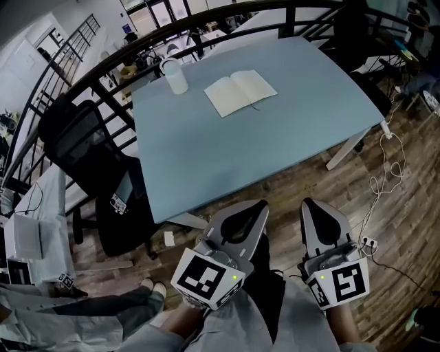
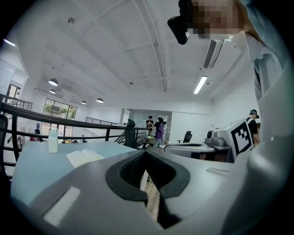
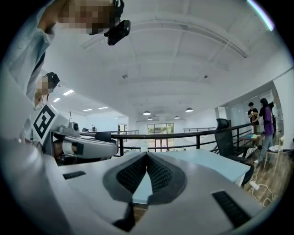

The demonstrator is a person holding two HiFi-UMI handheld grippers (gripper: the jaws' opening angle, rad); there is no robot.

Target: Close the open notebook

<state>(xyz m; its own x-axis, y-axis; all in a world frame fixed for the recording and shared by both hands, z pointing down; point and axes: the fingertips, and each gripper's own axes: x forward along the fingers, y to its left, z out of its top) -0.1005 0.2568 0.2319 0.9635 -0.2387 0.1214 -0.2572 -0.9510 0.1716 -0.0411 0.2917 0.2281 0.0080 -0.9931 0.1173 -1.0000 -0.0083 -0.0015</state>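
Note:
The open notebook [image 1: 240, 91] lies flat with white pages up on the far half of the light blue table [image 1: 227, 158]; it also shows in the left gripper view as the notebook [image 2: 84, 156] far off to the left. My left gripper [image 1: 258, 205] and right gripper [image 1: 308, 204] hang side by side over the wooden floor, short of the table's near edge. Both are shut with nothing between their jaws, as the left gripper [image 2: 146, 153] and right gripper [image 3: 147, 155] show in their own views.
A white bottle [image 1: 174, 75] stands on the table left of the notebook. A black office chair [image 1: 96, 158] sits at the table's left side. A black railing [image 1: 206, 20] runs behind the table. White cables [image 1: 385, 172] trail on the floor at right.

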